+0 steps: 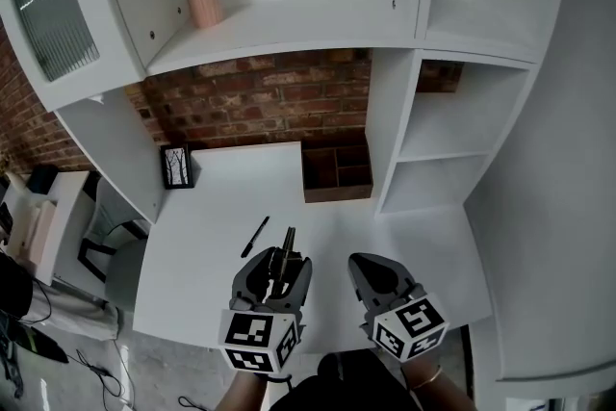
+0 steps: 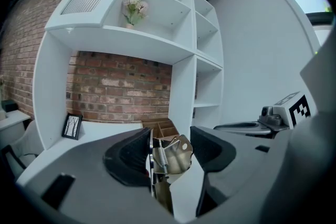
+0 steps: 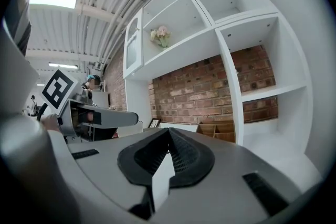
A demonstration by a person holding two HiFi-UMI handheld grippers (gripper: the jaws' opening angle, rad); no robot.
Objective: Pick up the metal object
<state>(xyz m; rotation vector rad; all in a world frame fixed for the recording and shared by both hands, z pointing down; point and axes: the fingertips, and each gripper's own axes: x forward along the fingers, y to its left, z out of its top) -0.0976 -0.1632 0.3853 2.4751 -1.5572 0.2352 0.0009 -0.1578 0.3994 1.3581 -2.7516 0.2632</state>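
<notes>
Gripping the metal object (image 2: 176,152), the left gripper (image 1: 281,263) hovers over the desk (image 1: 207,245).

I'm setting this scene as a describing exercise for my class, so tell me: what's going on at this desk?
A person holds a gripper in each hand above a white desk. The left gripper has the metal object, a sprung clip, clamped between its jaws, apparently lifted off the desk. The right gripper hangs beside it, jaws together and empty. A black pen lies on the desk just ahead.
</notes>
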